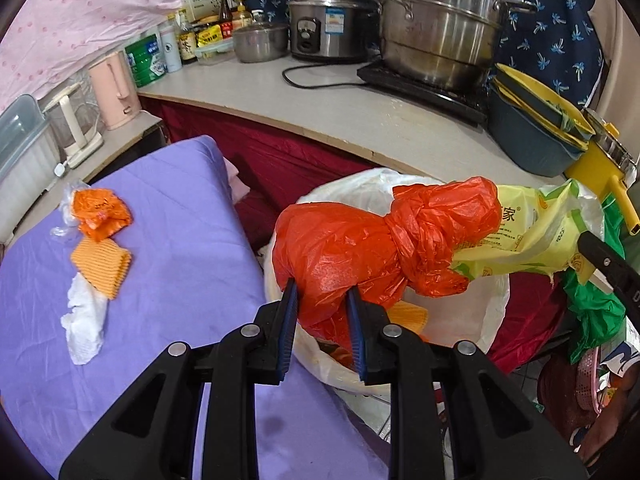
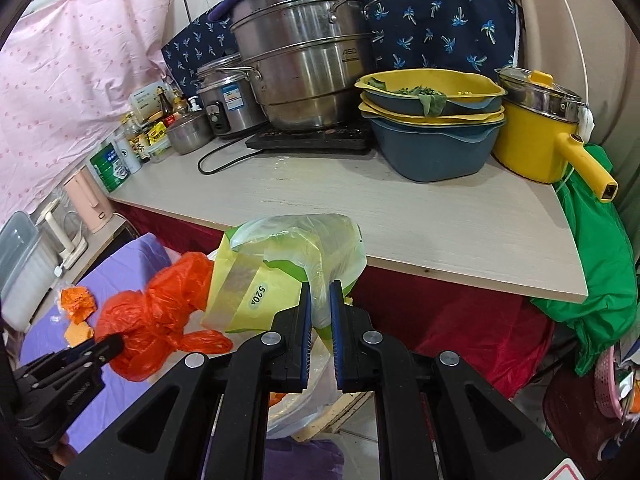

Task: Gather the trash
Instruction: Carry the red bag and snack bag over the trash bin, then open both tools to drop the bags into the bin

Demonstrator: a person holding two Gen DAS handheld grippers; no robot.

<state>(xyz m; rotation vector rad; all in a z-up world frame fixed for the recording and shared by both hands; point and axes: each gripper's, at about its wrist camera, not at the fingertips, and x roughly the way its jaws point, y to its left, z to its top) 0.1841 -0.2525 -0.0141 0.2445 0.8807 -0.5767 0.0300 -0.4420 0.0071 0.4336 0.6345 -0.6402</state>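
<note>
My left gripper [image 1: 322, 286] is shut on a knotted orange plastic bag [image 1: 360, 252], held just above a bin lined with a white bag [image 1: 496, 312]. My right gripper [image 2: 321, 286] is shut on a yellow-green plastic bag [image 2: 280, 264] beside the orange bag [image 2: 160, 312]. In the left wrist view the yellow-green bag [image 1: 532, 232] reaches right to the other gripper's black finger [image 1: 604, 260]. On the purple cloth [image 1: 180, 216] lie a crumpled orange wrapper [image 1: 102, 214], a ribbed orange foam piece [image 1: 102, 268] and a white tissue [image 1: 86, 320].
A counter [image 2: 400, 208] behind holds a steel steamer pot [image 2: 304, 52], a rice cooker [image 2: 224, 96], stacked yellow and blue basins [image 2: 432, 120], a yellow pot [image 2: 536, 140] and bottles [image 2: 140, 136]. A green bag [image 2: 600, 280] hangs at the right. A pink kettle [image 1: 114, 88] stands left.
</note>
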